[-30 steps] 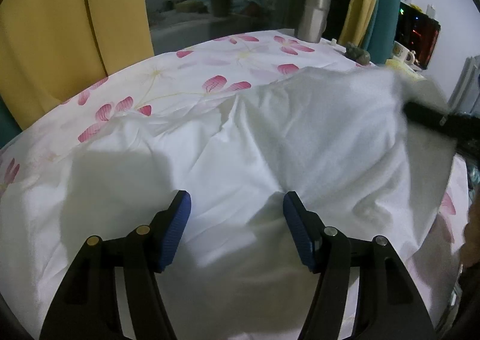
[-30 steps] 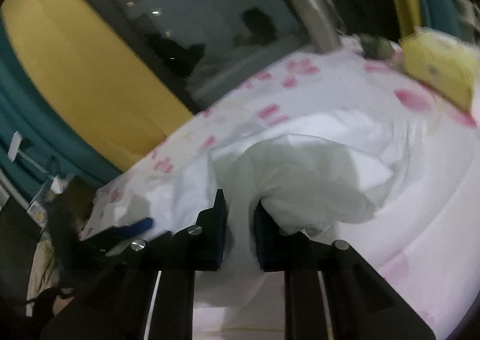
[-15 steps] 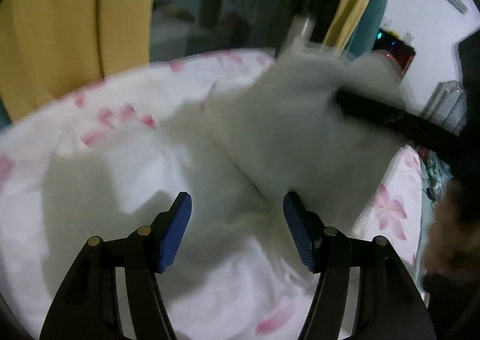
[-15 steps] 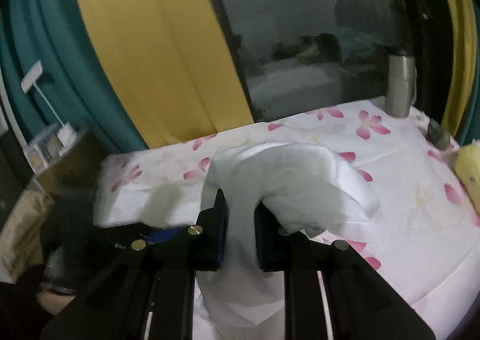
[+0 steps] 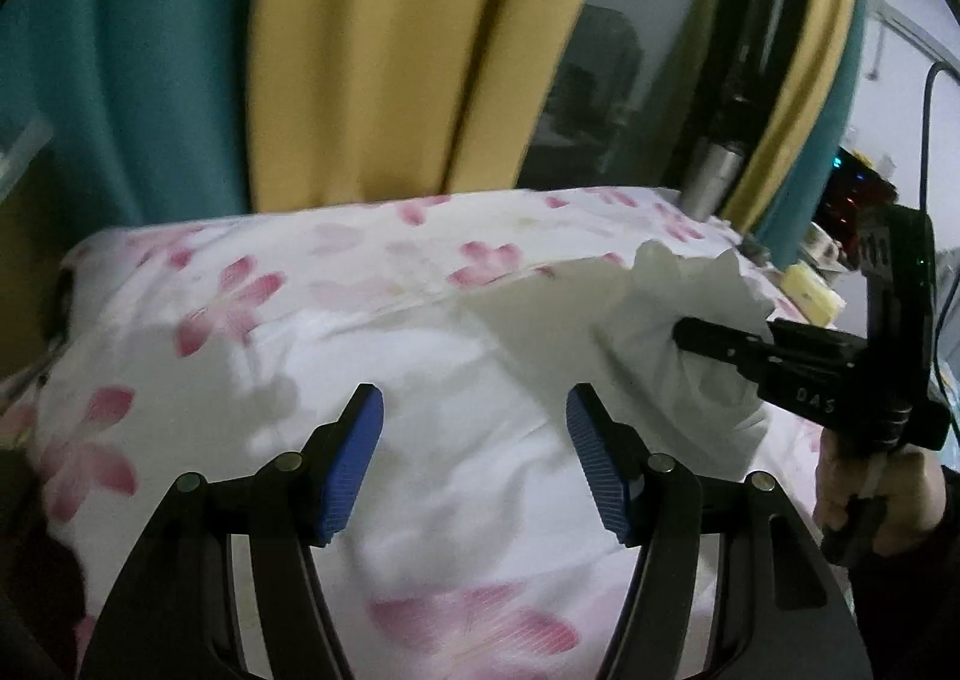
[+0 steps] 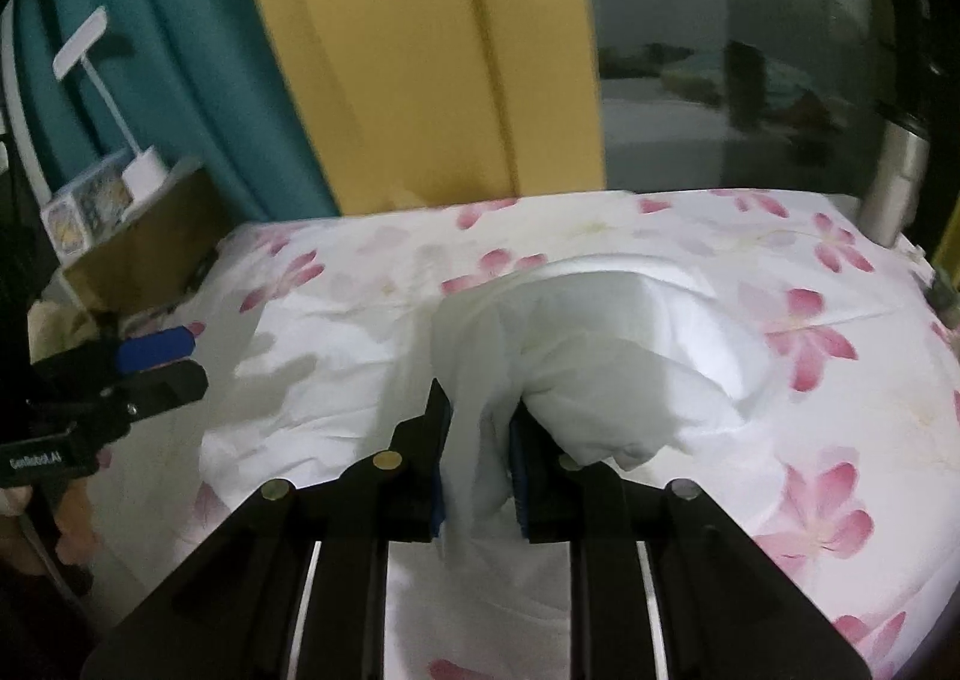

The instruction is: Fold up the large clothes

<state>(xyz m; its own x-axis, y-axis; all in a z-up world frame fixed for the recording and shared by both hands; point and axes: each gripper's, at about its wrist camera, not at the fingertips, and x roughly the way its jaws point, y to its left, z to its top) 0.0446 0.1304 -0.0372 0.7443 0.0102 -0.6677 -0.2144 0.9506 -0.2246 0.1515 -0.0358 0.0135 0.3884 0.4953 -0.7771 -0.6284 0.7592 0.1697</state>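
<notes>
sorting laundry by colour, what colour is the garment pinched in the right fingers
Plain white garment, no print; clearest in the right wrist view.

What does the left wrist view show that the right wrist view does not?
Only left wrist: the right claw from the side, bunching the white garment, and the hand holding it. Only right wrist: a white lamp on a cardboard box, and cloth pinched between its own pads. Shared: floral sheet, yellow curtain, steel flask.

2 grippers point(image 5: 474, 458), 1 garment point(image 6: 606, 356), 1 flask point(image 6: 897, 188).
</notes>
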